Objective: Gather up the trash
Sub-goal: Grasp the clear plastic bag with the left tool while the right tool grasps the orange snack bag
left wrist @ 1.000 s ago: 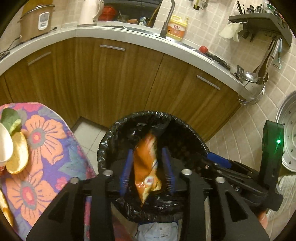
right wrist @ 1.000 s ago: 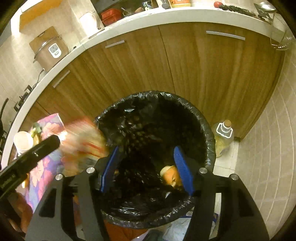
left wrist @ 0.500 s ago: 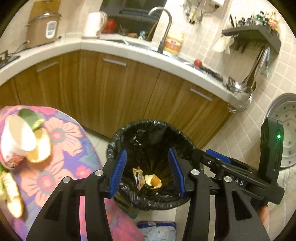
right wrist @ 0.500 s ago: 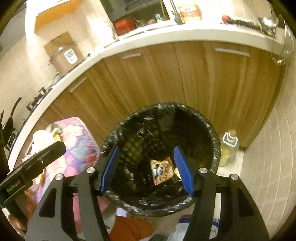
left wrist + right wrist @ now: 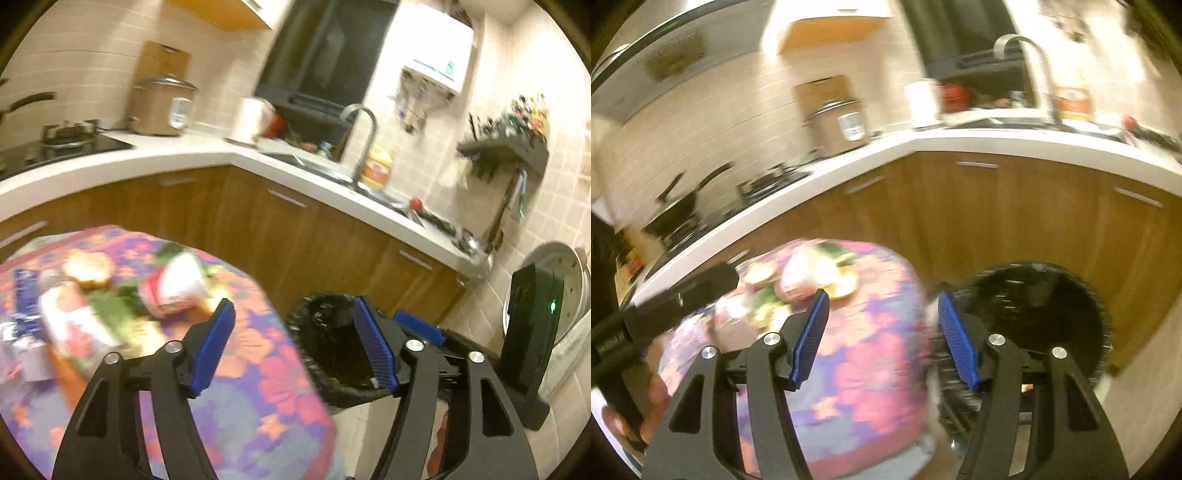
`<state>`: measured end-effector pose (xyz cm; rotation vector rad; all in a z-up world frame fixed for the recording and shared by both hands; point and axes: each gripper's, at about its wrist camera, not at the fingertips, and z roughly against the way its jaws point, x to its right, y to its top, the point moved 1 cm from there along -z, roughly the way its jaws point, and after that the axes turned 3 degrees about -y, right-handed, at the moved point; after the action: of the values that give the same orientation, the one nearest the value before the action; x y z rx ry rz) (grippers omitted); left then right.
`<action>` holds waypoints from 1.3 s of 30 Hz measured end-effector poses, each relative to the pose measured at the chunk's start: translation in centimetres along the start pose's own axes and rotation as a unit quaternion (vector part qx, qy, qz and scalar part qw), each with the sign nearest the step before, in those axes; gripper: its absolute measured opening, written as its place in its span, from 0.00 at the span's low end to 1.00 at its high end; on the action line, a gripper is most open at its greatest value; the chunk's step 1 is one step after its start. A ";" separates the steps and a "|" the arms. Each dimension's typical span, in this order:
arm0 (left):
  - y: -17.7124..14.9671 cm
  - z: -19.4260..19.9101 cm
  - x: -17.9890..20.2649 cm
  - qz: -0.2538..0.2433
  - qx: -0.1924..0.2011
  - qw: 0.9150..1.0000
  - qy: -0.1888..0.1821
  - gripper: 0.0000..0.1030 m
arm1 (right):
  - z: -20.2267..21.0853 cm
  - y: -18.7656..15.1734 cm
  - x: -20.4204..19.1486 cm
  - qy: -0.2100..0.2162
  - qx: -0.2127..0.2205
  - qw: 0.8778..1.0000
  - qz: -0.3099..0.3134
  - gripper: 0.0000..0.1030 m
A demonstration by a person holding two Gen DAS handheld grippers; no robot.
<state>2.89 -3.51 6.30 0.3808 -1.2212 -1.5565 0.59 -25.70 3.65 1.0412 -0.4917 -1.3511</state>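
Observation:
Both views are blurred by motion. My left gripper (image 5: 295, 347) is open and empty, above the edge of the floral-cloth table (image 5: 258, 387), left of the black-lined trash bin (image 5: 332, 339). Trash lies on the table: a white and red paper cup (image 5: 177, 284), a red and white wrapper (image 5: 70, 317), green scraps (image 5: 110, 306) and a round bread piece (image 5: 86, 269). My right gripper (image 5: 882, 336) is open and empty over the table's right edge (image 5: 871, 369), with the bin (image 5: 1038, 317) to its right. The trash pile (image 5: 801, 284) sits beyond its left finger.
A wooden cabinet run with a white counter (image 5: 207, 155) curves behind the table and bin. A rice cooker (image 5: 162, 107), kettle (image 5: 251, 118) and sink tap (image 5: 362, 136) stand on it. My left gripper's body (image 5: 665, 310) shows at the left of the right wrist view.
The orange snack bag left my left gripper and dropped into the bin. Both grippers then rose and swung left from over the bin toward the table.

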 end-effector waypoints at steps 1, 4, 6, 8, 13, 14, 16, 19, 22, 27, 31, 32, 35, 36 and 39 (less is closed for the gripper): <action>-0.1 1.1 -0.9 0.004 0.008 1.000 0.011 0.68 | -0.3 -0.3 -1.2 0.007 -0.004 1.000 0.010 0.56; -0.4 5.2 -4.3 0.025 0.033 0.998 0.048 0.71 | -1.5 -1.4 -5.0 0.030 -0.022 0.999 0.040 0.56; -0.9 7.8 -6.4 0.040 0.049 0.995 0.077 0.73 | -2.4 -2.1 -7.3 0.046 -0.031 0.997 0.056 0.56; -1.3 10.2 -8.6 0.056 0.064 0.990 0.110 0.76 | -3.0 -2.8 -9.1 0.057 -0.038 0.995 0.068 0.58; -3.0 15.3 -14.0 0.079 0.081 0.969 0.220 0.77 | -5.5 -4.3 -13.2 0.077 -0.057 0.991 0.096 0.60; -3.3 16.0 -15.0 0.088 0.082 0.965 0.232 0.77 | -5.9 -4.5 -13.7 0.079 -0.061 0.990 0.099 0.60; -4.0 17.3 -17.1 0.112 0.084 0.960 0.244 0.77 | -7.0 -5.2 -14.7 0.080 -0.072 0.988 0.107 0.60; -5.2 18.5 -20.6 0.156 0.085 0.948 0.263 0.77 | -8.3 -6.0 -15.9 0.079 -0.087 0.986 0.114 0.60; -6.3 18.7 -23.5 0.202 0.075 0.941 0.259 0.77 | -9.1 -6.6 -16.8 0.078 -0.095 0.985 0.123 0.60; -7.9 16.1 -27.2 0.276 0.033 0.941 0.195 0.77 | -9.7 -7.4 -17.5 0.065 -0.099 0.983 0.139 0.60; -8.2 14.0 -28.5 0.313 0.017 0.938 0.146 0.75 | -9.9 -7.3 -17.3 0.061 -0.099 0.984 0.137 0.60; -8.3 13.7 -28.6 0.317 0.015 0.938 0.141 0.74 | -9.9 -7.2 -17.3 0.060 -0.098 0.984 0.137 0.60; -8.5 12.4 -28.9 0.325 0.003 0.936 0.136 0.62 | -9.9 -7.2 -17.7 0.056 -0.094 0.983 0.147 0.60; -8.6 12.0 -28.9 0.325 -0.002 0.936 0.136 0.57 | -9.9 -7.3 -17.8 0.052 -0.092 0.983 0.149 0.60; -8.7 11.2 -28.7 0.314 -0.009 0.938 0.145 0.43 | -10.2 -7.2 -18.1 0.053 -0.098 0.982 0.153 0.60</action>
<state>0.67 25.98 -5.97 0.1712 -0.9656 -0.9219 1.08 -4.60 -2.60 0.8330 -0.4117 -1.0421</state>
